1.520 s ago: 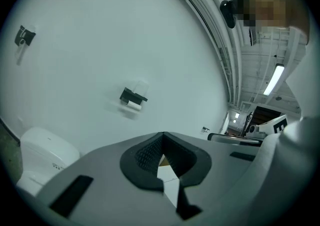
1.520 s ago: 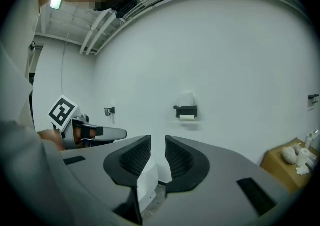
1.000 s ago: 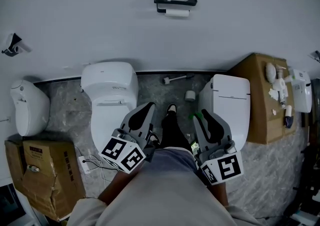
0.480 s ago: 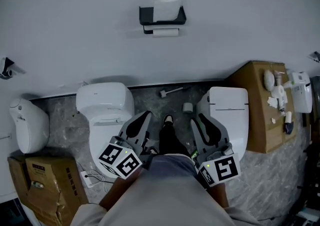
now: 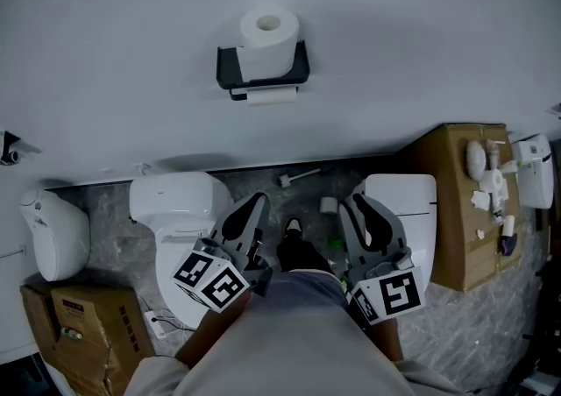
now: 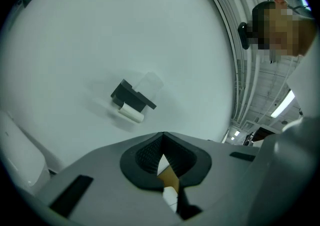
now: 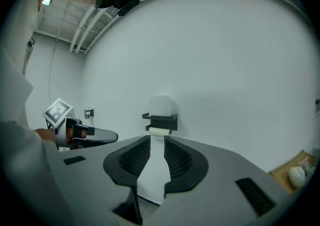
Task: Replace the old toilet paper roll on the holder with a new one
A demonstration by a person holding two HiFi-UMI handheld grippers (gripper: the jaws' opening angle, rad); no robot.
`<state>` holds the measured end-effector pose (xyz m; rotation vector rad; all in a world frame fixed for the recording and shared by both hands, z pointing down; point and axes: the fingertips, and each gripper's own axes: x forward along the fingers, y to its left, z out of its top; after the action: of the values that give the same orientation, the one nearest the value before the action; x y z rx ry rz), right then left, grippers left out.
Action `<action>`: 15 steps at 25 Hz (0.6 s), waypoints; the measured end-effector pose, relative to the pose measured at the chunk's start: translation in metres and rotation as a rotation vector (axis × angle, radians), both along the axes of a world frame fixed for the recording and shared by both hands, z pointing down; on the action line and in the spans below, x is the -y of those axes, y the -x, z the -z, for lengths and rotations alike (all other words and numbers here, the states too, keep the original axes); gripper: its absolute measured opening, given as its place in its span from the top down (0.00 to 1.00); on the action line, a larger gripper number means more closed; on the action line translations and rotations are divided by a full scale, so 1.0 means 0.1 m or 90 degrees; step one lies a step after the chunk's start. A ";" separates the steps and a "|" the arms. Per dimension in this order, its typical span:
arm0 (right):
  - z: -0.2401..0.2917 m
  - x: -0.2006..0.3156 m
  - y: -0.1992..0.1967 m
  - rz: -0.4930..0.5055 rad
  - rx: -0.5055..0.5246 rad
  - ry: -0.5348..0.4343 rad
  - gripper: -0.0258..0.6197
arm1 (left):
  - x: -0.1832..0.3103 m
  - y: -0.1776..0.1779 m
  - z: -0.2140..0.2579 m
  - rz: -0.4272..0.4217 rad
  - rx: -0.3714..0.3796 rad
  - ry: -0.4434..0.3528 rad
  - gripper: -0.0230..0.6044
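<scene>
A black holder [image 5: 227, 70] is fixed to the pale wall [image 5: 412, 26], with a full white roll [image 5: 267, 35] standing upright on its shelf and a thin old roll [image 5: 273, 96] on the bar beneath. On the grey floor [image 5: 263, 182] below stand a left toilet [image 5: 175, 201] and a right toilet [image 5: 405, 201], with a small loose roll [image 5: 329, 205] lying between them. The left gripper [image 5: 252, 208] and right gripper [image 5: 355, 208] are held low on either side of the person's shoe [image 5: 294, 229], both pointing toward the wall.
</scene>
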<state>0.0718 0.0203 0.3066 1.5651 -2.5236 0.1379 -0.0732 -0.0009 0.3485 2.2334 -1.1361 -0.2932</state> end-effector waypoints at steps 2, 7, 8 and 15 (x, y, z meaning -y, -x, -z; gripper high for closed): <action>0.01 0.18 -0.08 0.006 0.007 -0.005 0.81 | 0.18 -0.04 0.04 0.020 -0.013 -0.003 0.96; 0.05 0.54 -0.22 0.033 0.026 -0.023 0.81 | 0.52 -0.20 0.09 0.044 -0.020 -0.010 0.96; 0.04 0.60 -0.23 0.042 0.029 -0.024 0.81 | 0.57 -0.22 0.10 0.050 -0.023 -0.012 0.96; -0.04 0.72 -0.12 0.118 0.057 -0.004 0.81 | 0.82 -0.24 0.05 0.108 -0.085 -0.001 0.96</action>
<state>0.0838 -0.0512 0.3109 1.3473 -2.7238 0.1783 -0.0493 -0.0827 0.3439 2.0877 -1.2551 -0.5051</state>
